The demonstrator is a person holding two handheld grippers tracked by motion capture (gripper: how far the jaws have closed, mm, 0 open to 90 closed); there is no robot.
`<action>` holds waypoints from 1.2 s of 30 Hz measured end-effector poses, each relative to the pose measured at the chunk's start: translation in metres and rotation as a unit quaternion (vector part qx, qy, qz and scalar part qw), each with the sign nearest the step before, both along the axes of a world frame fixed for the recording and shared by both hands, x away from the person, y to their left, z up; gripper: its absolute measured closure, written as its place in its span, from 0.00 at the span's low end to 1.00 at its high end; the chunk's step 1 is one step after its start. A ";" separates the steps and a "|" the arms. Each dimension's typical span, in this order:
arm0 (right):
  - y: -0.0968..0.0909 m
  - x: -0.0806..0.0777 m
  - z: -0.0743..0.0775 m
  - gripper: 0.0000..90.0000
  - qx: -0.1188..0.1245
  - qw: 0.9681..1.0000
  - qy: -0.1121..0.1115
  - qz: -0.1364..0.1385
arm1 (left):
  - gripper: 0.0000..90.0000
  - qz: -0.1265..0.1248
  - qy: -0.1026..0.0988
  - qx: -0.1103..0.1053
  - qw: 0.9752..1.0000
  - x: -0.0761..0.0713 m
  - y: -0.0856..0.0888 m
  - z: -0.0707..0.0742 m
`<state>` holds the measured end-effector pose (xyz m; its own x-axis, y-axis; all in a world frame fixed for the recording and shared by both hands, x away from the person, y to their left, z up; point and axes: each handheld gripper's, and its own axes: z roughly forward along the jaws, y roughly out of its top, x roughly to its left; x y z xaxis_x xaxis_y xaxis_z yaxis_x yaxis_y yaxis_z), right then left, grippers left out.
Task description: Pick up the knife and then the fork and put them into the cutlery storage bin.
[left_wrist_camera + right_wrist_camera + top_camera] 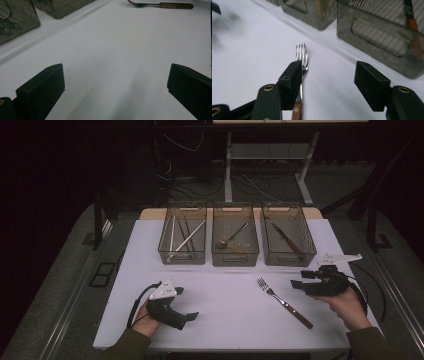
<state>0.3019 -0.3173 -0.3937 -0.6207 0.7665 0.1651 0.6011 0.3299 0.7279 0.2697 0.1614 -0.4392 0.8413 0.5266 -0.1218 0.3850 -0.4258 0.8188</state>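
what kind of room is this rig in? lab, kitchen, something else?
Most likely a lab or data-collection setup, not a kitchen. A white-covered table holds three wire baskets of sorted cutlery and one loose fork. Behind it is a dark backdrop, loose cables on the floor and a desk frame.

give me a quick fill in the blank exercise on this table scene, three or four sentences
1. The number of wire baskets standing in a row at the far side of the table is ____.
2. The one utensil lying loose on the table is a ____ with a wooden handle.
3. The fork lies nearer to the ____ gripper.
4. Both the left gripper and the right gripper have their jaws ____.

Missing words: three; fork; right; open
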 end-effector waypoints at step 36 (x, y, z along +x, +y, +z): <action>0.051 -0.009 -0.025 0.63 -0.184 0.967 0.151 0.091 | 0.00 -0.003 -0.001 0.001 1.000 -0.001 0.000 0.000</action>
